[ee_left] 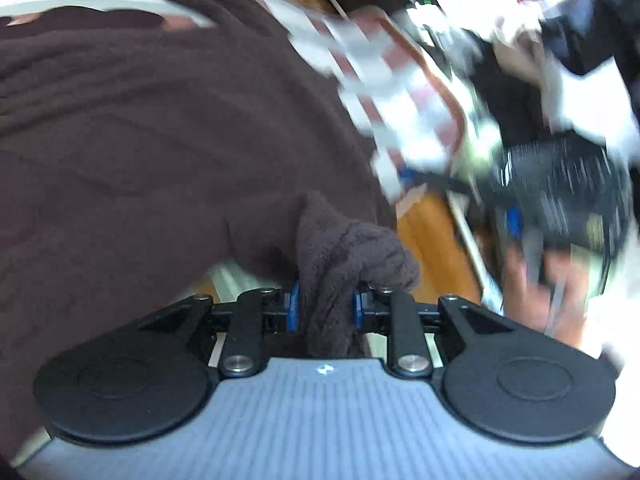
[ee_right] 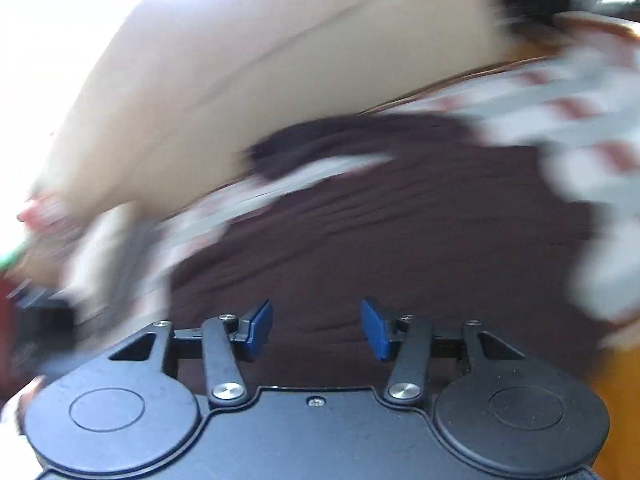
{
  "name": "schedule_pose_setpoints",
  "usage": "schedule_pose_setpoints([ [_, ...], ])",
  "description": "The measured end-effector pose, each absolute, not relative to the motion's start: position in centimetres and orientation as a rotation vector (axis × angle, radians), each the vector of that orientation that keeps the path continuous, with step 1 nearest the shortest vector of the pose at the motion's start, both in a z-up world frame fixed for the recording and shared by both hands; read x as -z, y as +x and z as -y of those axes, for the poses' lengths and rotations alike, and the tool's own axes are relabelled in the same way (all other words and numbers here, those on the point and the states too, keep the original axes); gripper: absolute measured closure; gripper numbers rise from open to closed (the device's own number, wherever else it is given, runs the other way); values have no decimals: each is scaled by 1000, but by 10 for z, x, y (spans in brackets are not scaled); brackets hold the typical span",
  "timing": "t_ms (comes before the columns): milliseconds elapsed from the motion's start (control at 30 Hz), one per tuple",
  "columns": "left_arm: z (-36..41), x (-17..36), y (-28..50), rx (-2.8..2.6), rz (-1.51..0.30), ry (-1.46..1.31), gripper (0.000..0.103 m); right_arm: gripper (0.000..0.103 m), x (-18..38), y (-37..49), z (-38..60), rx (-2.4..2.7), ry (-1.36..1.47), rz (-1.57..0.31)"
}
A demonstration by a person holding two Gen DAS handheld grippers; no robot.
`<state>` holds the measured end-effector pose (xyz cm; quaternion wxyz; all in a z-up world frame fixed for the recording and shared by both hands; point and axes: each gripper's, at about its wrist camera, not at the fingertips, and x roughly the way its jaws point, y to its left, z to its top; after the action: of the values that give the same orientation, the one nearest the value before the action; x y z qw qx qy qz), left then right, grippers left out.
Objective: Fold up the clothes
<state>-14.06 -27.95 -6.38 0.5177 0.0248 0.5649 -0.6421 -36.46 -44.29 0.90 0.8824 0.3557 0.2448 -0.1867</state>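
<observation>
The left gripper (ee_left: 326, 306) has its jaws closed on a bunched fold of the dark brown fleece garment (ee_left: 160, 128), the cloth pinched between the blue pads (ee_left: 295, 304) and bulging out above them. From that pinch the rest of the garment spreads away over the left and middle of the left wrist view, creased and rumpled, lying on a red-and-white checked cloth (ee_left: 384, 92) that covers the bench. The cloth's far edge shows as a brown trim, with orange wood (ee_left: 432, 240) beyond it. At the right of that view, blurred, the right gripper (ee_left: 560, 196) appears as a dark shape with a hand (ee_left: 532, 280) under it.

In the right wrist view the right gripper (ee_right: 316, 328) has its jaws open, blue pads (ee_right: 376, 328) well apart with nothing between them, above the brown garment (ee_right: 400, 232). The checked cloth (ee_right: 580, 120) shows around the garment's far and right edges. A pale beige surface (ee_right: 240, 60) fills the upper left, too blurred to identify
</observation>
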Motion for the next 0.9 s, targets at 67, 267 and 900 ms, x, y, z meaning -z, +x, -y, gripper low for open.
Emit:
schedule_pose_setpoints([
  [67, 283, 68, -122, 1468, -1333, 47, 76, 47, -4, -348, 439, 320, 714, -499],
  [267, 265, 90, -103, 1318, -1254, 157, 68, 46, 42, -321, 432, 471, 731, -642],
  [900, 247, 49, -106, 1434, -817, 314, 92, 88, 34, -322, 446, 831, 588, -645],
])
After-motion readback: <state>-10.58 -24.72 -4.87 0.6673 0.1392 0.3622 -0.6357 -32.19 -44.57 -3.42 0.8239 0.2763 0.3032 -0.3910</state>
